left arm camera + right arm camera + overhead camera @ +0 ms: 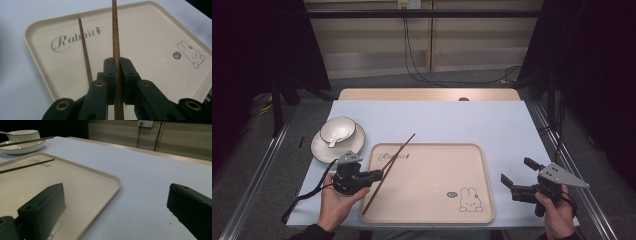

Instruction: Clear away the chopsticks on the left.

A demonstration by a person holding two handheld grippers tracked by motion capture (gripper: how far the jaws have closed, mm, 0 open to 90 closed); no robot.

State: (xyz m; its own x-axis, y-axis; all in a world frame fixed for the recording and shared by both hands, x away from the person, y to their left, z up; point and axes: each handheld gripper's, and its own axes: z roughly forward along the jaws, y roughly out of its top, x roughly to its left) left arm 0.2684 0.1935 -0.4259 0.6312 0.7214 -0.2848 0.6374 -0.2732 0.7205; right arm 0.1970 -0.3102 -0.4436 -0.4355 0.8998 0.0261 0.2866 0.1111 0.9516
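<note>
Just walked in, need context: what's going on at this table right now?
A person holds a gripper in each hand. The left gripper is shut on one wooden chopstick, held above the beige tray. A second chopstick lies in the tray by the "Rabbit" lettering. The right gripper has its jaws wide apart with nothing between them, over the table to the right of the tray. A bowl with a spoon sits on a saucer at the tray's far left.

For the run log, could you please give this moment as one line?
left hand-held gripper: shut on chopstick | second chopstick: on tray | right hand-held gripper: open
</note>
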